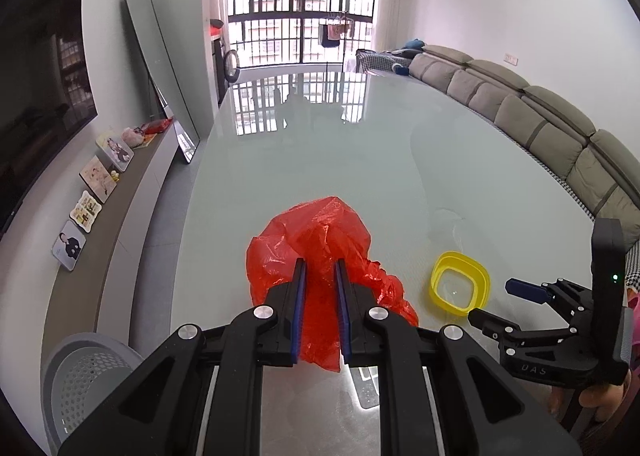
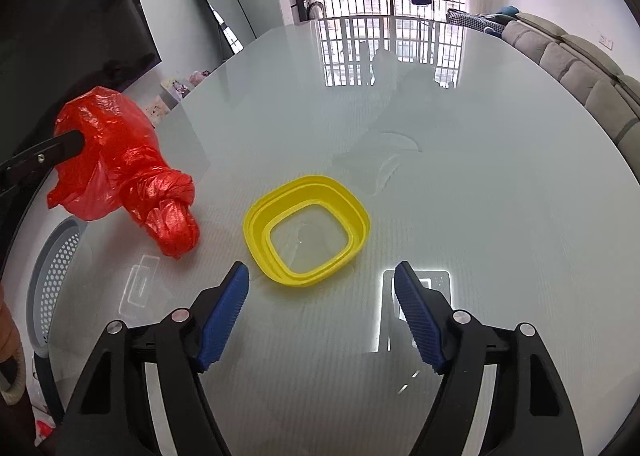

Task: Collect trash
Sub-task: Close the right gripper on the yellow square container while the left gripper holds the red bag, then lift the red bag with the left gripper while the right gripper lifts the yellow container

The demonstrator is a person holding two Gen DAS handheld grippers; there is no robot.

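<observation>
At lower centre of the left wrist view, the left gripper [image 1: 320,268] has its blue-padded jaws nearly closed on a crumpled red plastic bag [image 1: 320,232], held over the glossy white table [image 1: 320,160]. Toward the left of the right wrist view that knotted bag [image 2: 120,172] hangs beside a yellow, rounded-square plastic ring [image 2: 306,226] lying flat on the table [image 2: 480,196]. Below the ring, the right gripper [image 2: 322,270] stands wide open, holding nothing. A grey perforated basket [image 1: 86,372] sits at lower left.
</observation>
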